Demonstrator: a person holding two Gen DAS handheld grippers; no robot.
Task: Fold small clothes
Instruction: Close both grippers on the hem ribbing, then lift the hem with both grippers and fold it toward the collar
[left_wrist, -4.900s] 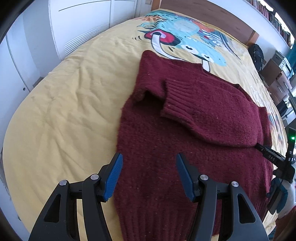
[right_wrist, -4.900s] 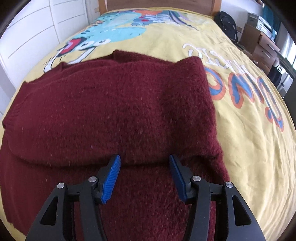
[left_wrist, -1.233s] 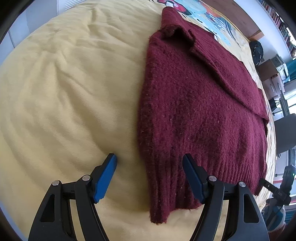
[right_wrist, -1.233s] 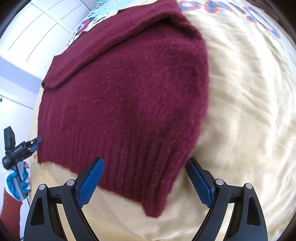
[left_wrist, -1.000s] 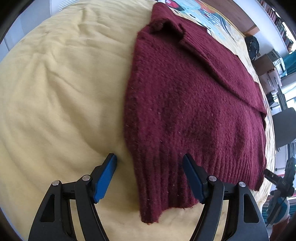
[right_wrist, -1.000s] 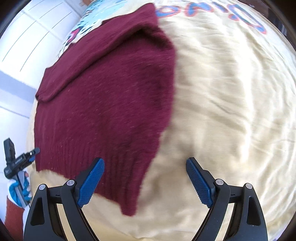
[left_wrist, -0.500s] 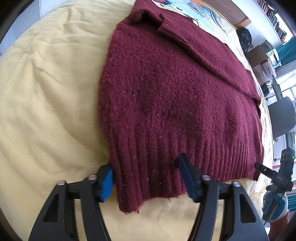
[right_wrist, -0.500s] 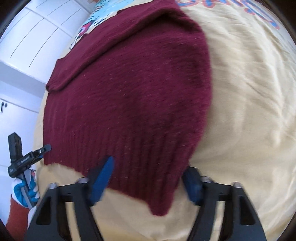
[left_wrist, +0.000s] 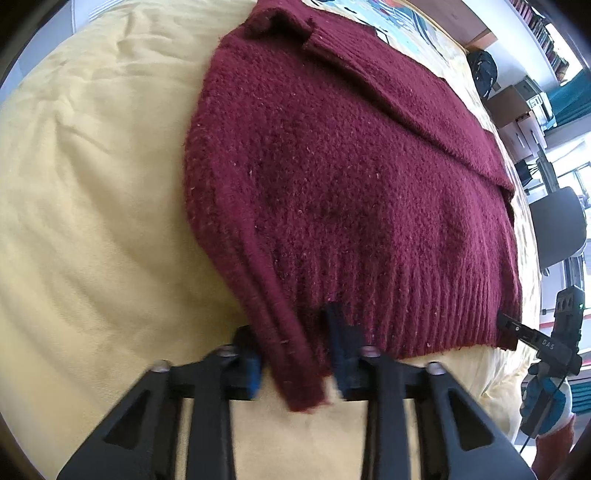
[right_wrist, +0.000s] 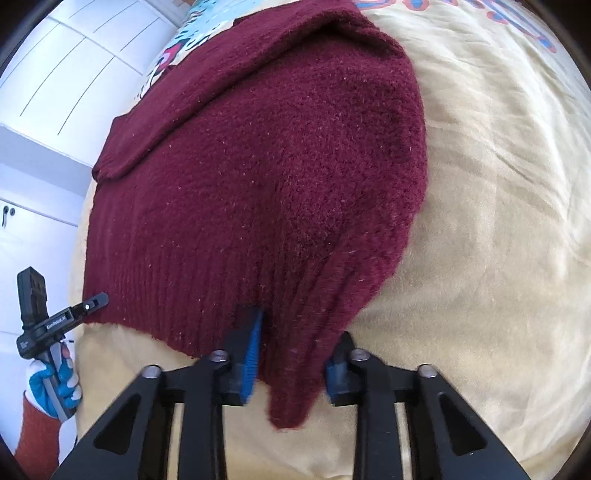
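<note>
Knitwear fills both views: a maroon sweater (left_wrist: 351, 177) is spread on a yellow bedspread (left_wrist: 92, 184), sleeves folded across it. The left gripper (left_wrist: 295, 354) has just been closing and is clamped on one hem corner; the right gripper (right_wrist: 293, 350), likewise just closed, is pinched on the other. White cupboard doors (right_wrist: 55, 92) are seen beyond, and a dark chair (left_wrist: 557, 225) beside the bed.

The sweater (left_wrist: 351, 192) hem hides the left claw (left_wrist: 295, 354) pads, which blur. The right claw (right_wrist: 291, 354) pads sit half buried in knit. The bed (right_wrist: 498, 221) print runs off frame.
</note>
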